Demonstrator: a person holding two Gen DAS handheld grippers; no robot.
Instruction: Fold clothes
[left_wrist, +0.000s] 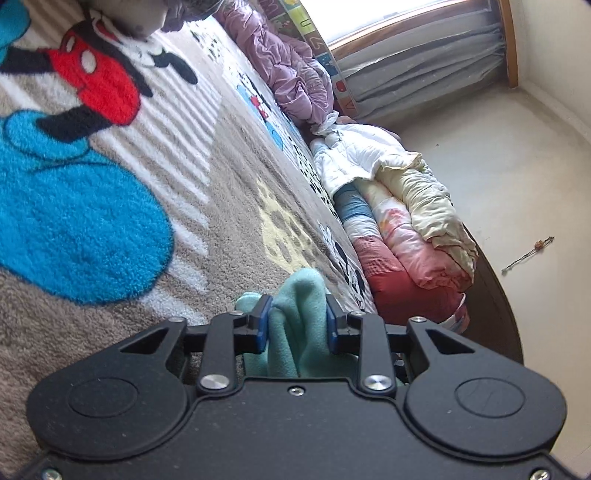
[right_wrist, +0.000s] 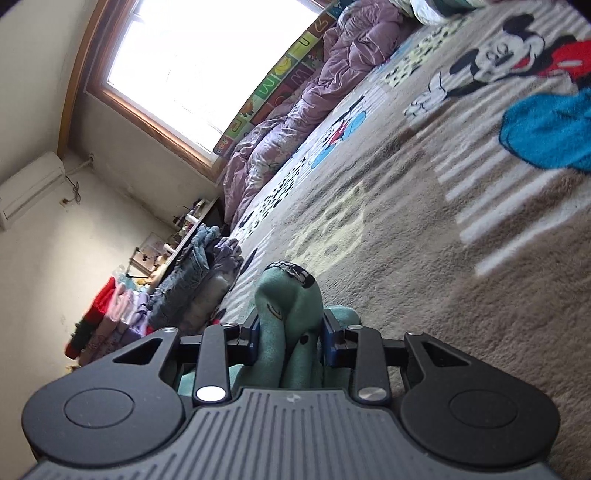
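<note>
A teal fleece garment (left_wrist: 295, 314) is bunched between the blue pads of my left gripper (left_wrist: 297, 319), which is shut on it just above the cartoon-print carpet (left_wrist: 221, 192). In the right wrist view the same teal garment (right_wrist: 288, 317), with a dark printed patch at its top, is pinched between the pads of my right gripper (right_wrist: 290, 338), also shut on it. Both grippers hold the cloth low over the carpet. The rest of the garment hangs below the gripper bodies and is hidden.
A purple quilt (left_wrist: 291, 70) and a pile of white, cream and pink bedding (left_wrist: 402, 221) lie along the carpet's far edge. Folded clothes and jeans (right_wrist: 184, 280) stack by the wall under a window (right_wrist: 207, 62). An alphabet play mat (right_wrist: 280, 77) stands behind the quilt.
</note>
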